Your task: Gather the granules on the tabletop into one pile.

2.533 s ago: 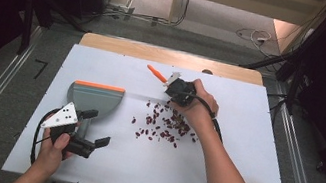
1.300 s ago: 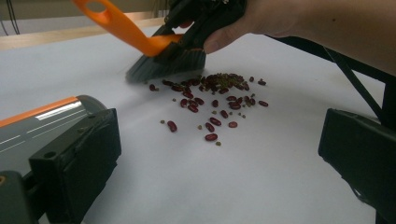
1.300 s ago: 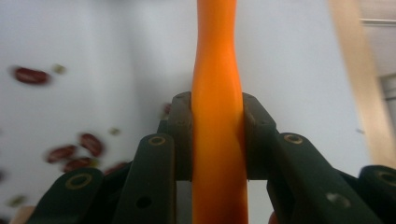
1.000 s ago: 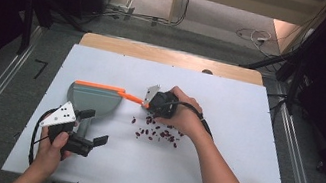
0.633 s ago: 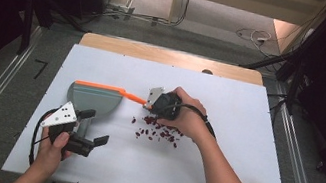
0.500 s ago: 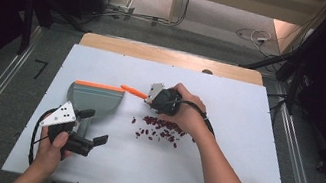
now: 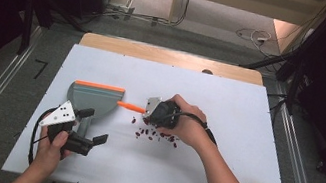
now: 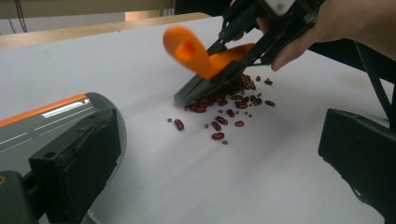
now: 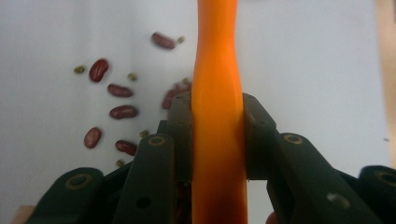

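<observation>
A pile of red beans with some small green ones (image 7: 156,135) (image 8: 229,100) (image 9: 112,112) lies mid-table. My right gripper (image 7: 160,112) (image 9: 218,135) is shut on the orange handle of a small brush (image 7: 130,107) (image 9: 217,56). The brush's grey bristles (image 8: 201,88) touch the left edge of the pile. A grey dustpan with an orange lip (image 7: 94,95) (image 8: 46,116) lies flat to the left of the beans. My left gripper (image 7: 98,125) (image 8: 219,126) rests open just in front of the dustpan, with one jaw beside its handle and nothing between the jaws.
The white table top (image 7: 248,111) has a wooden strip (image 7: 172,56) along its far edge. Metal rails and cables run on the floor around it. The left gripper's black cable (image 7: 33,137) loops near the table's front left corner.
My right gripper has swept the brush from the far right of the beans toward the dustpan, then come a little nearer the front. The beans are packed closer. The left gripper has stayed put.
</observation>
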The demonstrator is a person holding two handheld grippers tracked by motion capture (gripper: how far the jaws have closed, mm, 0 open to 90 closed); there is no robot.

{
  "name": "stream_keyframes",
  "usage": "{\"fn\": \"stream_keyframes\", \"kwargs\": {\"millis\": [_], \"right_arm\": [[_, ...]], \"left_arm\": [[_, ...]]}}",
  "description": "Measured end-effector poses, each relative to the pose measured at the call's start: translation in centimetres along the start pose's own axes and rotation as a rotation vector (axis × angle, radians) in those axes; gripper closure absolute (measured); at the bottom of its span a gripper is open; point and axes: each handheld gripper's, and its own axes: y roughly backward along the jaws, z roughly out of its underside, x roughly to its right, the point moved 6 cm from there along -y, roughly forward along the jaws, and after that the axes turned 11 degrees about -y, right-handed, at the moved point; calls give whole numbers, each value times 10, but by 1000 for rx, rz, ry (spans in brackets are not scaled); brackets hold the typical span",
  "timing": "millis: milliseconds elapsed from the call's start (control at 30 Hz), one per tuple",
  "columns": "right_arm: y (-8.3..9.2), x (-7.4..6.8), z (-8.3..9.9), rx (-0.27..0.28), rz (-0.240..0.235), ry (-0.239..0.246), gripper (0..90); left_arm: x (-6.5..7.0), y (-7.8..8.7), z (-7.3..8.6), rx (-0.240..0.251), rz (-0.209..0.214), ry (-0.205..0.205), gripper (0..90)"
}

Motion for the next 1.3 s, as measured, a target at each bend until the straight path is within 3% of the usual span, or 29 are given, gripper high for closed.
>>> {"fn": "stream_keyframes", "kwargs": {"millis": [33,67,100,167,200,267,333,367,433,467,500,600,733,800,833,867,900,1300], "right_arm": [[6,4,-4,18,9,-19,686],[13,5,-7,32,1,-83,686],[13,5,-7,32,1,-83,686],[25,9,-19,87,-15,-235,686],[31,8,-25,97,-49,-313,686],[35,-1,-40,66,-118,-432,686],[32,-6,-44,55,-132,-452,686],[24,-16,-49,30,-205,-510,686],[15,-25,-54,36,-263,-587,686],[15,-25,-54,36,-263,-587,686],[10,-28,-55,37,-289,-622,686],[-6,-34,-57,24,-334,-779,685],[-24,-30,-51,13,-358,-916,686],[-29,-24,-45,3,-333,-934,686],[-31,-18,-37,2,-339,-976,686],[-31,-18,-37,2,-339,-976,686],[-31,-11,-27,-5,-329,-1020,685],[-16,17,30,19,-259,-1168,682]], "left_arm": [[-1,0,0,-2,-2,1,0],[-2,1,0,1,-5,6,0],[-2,1,0,-1,-8,8,0],[-4,2,0,7,-10,12,0],[-4,2,0,7,-13,13,0],[-5,3,0,6,-15,15,0],[-6,4,0,8,-16,16,0],[-6,5,0,8,-18,13,0],[-6,6,0,12,-18,15,0],[-6,6,0,13,-18,15,0],[-6,6,0,11,-17,15,0],[-7,7,0,16,-18,16,0],[-7,7,0,14,-17,13,0],[-7,7,0,13,-16,13,0],[-7,7,0,14,-16,14,0],[-7,7,0,16,-15,15,0],[-7,7,0,15,-15,14,0],[-5,4,1,5,-13,12,0]]}}
